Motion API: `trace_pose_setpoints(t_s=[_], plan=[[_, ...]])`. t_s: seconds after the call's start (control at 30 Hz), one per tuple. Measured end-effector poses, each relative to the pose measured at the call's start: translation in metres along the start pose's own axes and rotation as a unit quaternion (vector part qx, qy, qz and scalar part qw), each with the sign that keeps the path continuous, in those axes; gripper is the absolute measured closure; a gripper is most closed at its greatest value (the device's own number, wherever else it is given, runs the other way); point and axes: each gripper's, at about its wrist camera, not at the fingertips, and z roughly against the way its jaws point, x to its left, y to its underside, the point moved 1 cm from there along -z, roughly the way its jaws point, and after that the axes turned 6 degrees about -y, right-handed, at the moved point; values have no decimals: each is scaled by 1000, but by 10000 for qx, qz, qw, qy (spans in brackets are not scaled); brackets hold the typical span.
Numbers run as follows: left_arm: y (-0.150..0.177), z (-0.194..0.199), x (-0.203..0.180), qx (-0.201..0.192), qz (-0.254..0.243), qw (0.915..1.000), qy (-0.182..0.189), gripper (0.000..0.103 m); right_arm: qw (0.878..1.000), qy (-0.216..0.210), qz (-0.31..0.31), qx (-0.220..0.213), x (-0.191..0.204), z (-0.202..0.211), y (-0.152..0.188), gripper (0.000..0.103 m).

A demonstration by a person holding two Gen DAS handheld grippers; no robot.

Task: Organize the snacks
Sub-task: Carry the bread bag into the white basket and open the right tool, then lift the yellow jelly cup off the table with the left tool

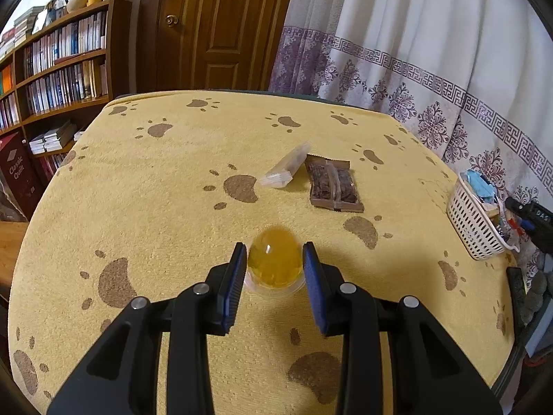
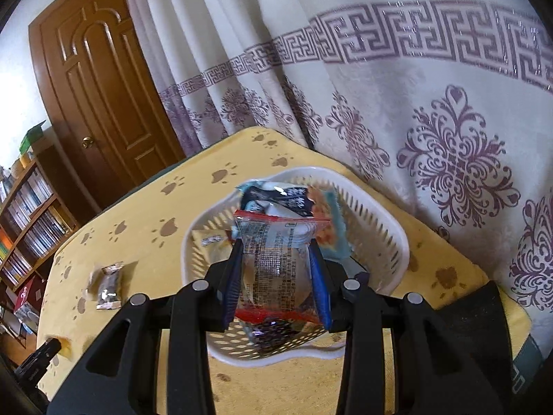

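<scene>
Left gripper point(image 1: 274, 252) fingers spread either side of amber jelly cup point(image 1: 274, 264), contact unclear; cup on yellow paw-print cloth point(image 1: 155, 214). Beyond: clear packet point(image 1: 285, 170), brown bar wrapper point(image 1: 334, 183). Right gripper point(image 2: 274, 249) fingers pinching red-edged snack packet point(image 2: 276, 263) over white basket point(image 2: 376, 231), other packets inside.

Light: was soft, even indoor.
Edges: were fisheye-bent with dark corners.
Blur: softened the jelly cup point(image 1: 274, 260).

left tongs point(image 1: 274, 254) | flanking jelly cup point(image 1: 274, 264) | tablecloth point(image 1: 155, 207)
</scene>
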Motion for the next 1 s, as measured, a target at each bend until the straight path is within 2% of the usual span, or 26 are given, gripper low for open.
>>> trace_pose_setpoints(t_s=[0.1, 0.33, 0.53, 0.63, 0.83, 1.0], plan=[[-3, 6, -5, -97, -66, 9999, 41, 69, 9996, -88, -251, 64, -13, -5, 0, 55], [-5, 8, -10, -121, -144, 9998, -2, 69, 9984, -84, -490, -262, -28, 17, 1, 54], [2, 3, -6, 11, -101, 9999, -133, 68, 9980, 65, -274, -570, -21, 39, 11, 54], [9, 1, -2, 118, -109, 9997, -175, 67, 9973, 53, -247, -688, -17, 48, 17, 48], [19, -6, 4, 380, 17, 9992, -128, 53, 9976, -78, -260, -642, -8, 54, 35, 48], [18, -9, -7, 386, -96, 9992, -55, 52, 9983, -203, -145, -533, 5, 53, 50, 48]])
